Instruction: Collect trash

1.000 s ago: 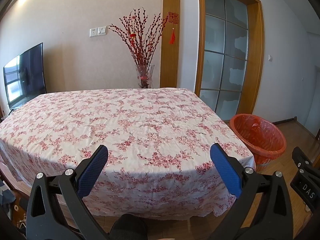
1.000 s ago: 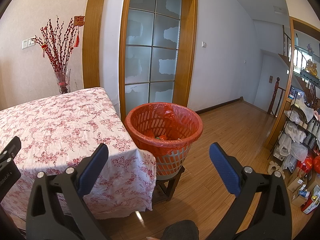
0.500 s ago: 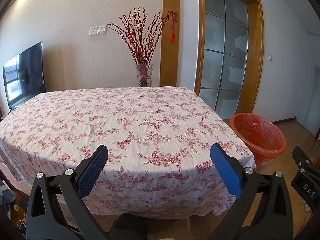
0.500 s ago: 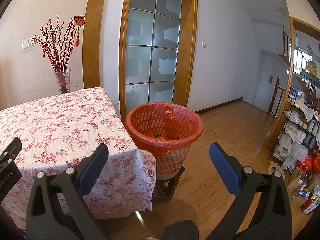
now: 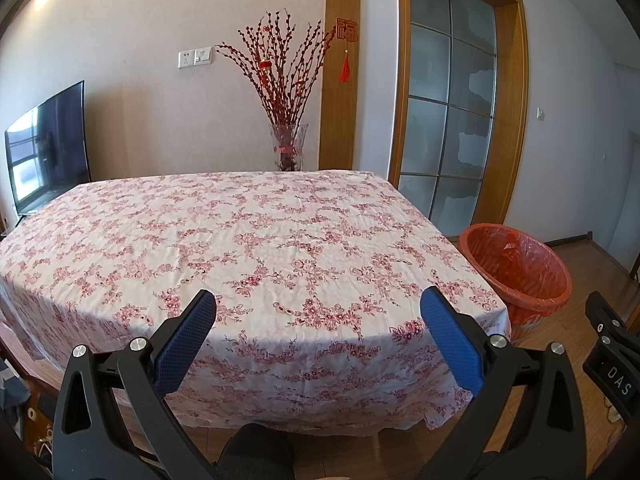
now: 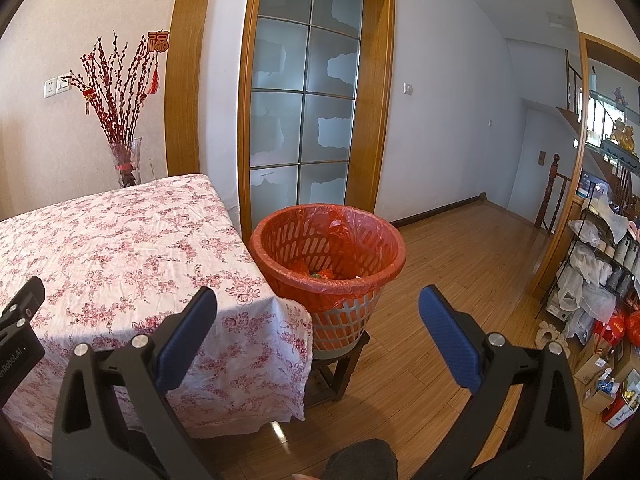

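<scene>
Two grippers are spread wide and hold nothing, same as one second ago. From the left, the left gripper hovers before the near edge of the table; its view has shifted a little, the cloth sitting lower in frame. The right gripper has not moved. The trash basket stands on a small stool beside the table's right corner, with scraps inside.
</scene>
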